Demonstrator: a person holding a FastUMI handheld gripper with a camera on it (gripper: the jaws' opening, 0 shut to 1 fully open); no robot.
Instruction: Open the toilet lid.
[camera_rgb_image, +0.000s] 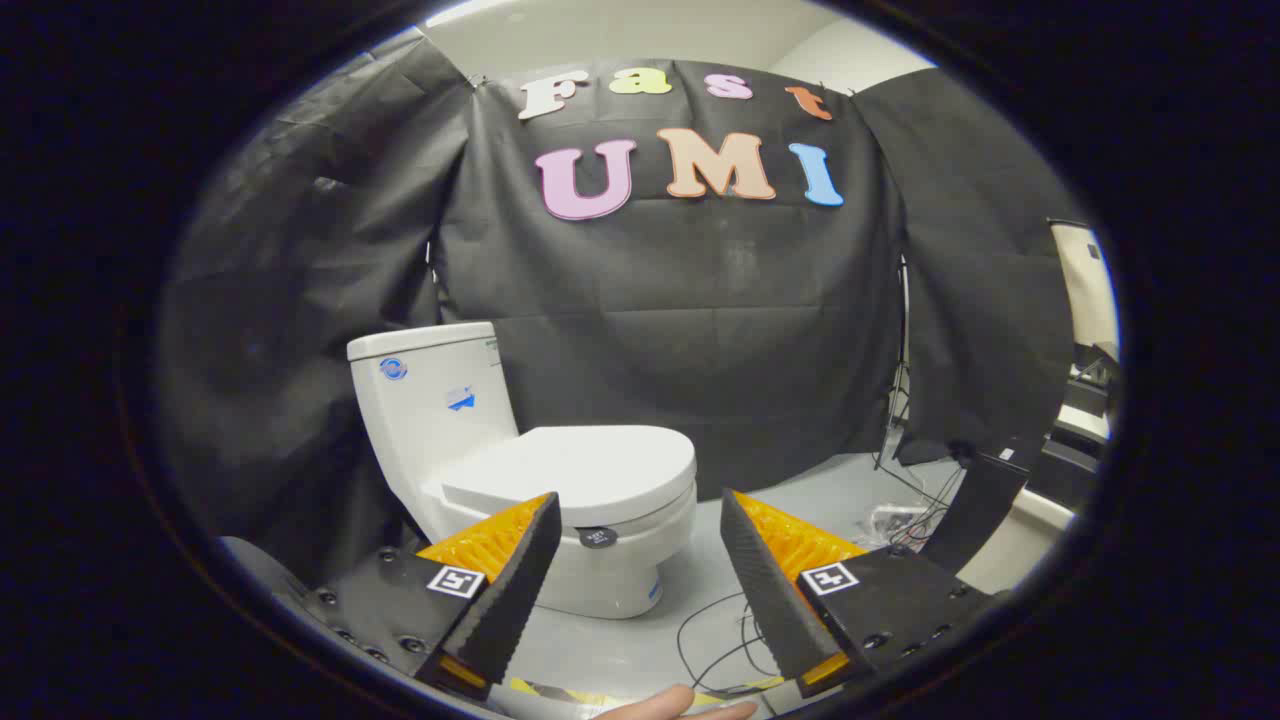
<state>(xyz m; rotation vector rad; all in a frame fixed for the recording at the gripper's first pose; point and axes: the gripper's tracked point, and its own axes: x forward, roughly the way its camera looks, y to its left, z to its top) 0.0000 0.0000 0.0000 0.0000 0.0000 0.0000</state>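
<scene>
One toilet on grey floor, gripper spread.

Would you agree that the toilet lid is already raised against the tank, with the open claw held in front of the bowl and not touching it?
Not quite: the gripper view shows the toilet lid lying flat and closed on the bowl, not raised against the tank. The rest holds: the claw is open, in front of the bowl and not touching it.

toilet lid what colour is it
White, plain; the toilet lid shows best in the gripper view, beyond the open gripper.
</scene>
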